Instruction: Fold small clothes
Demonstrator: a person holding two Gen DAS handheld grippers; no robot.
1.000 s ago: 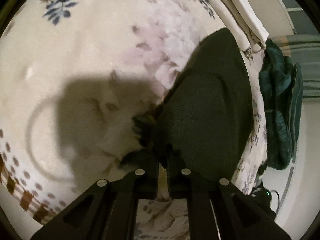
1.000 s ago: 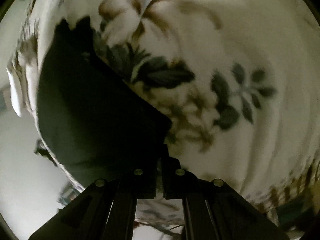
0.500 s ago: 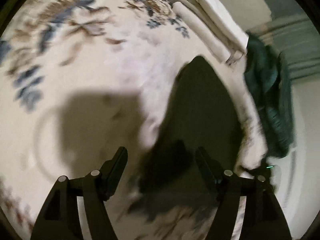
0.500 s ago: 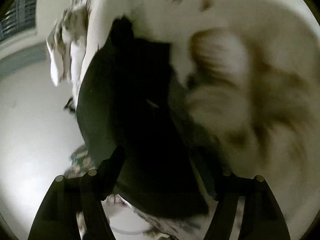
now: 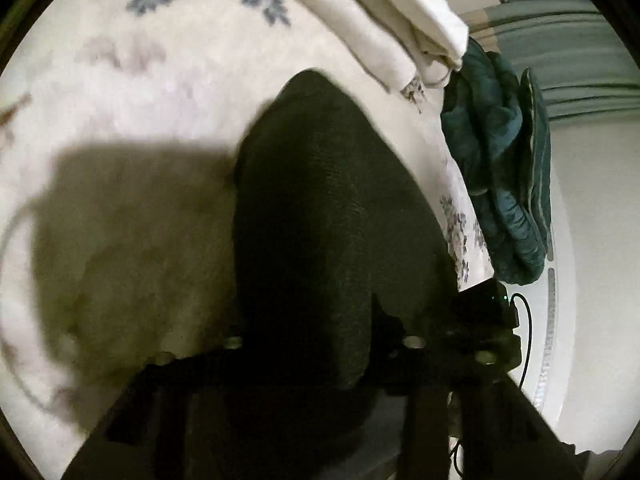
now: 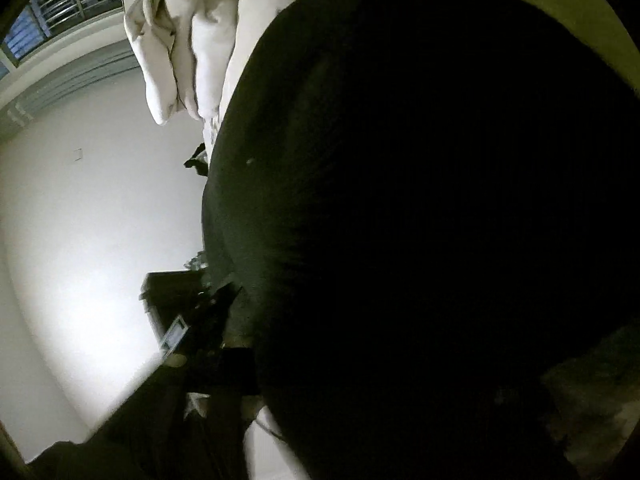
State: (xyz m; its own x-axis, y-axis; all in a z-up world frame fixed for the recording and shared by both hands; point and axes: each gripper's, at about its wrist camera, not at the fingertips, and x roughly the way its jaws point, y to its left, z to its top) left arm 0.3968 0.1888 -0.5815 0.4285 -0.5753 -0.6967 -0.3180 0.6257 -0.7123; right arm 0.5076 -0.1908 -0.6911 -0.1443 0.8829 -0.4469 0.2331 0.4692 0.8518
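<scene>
where both grippers gripped, then gaped over dark garment [image 5: 332, 216], jaws have just been closing; left gripper [image 5: 316, 344] narrow on near hem, right gripper [image 6: 224, 344] state unreadable; next fold likely starting.

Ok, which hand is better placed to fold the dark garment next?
Left, probably. Its claw, jaws just closing, has the near edge of the dark garment bunched in it, the whole piece in view. The right wrist view shows almost only dark cloth.

dark garment [image 5: 328, 216]: 1 | folded white cloths [image 5: 404, 12]: 2 | teal bundle [image 5: 496, 168]: 1 | floral bedcover [image 5: 168, 80]: 1
</scene>
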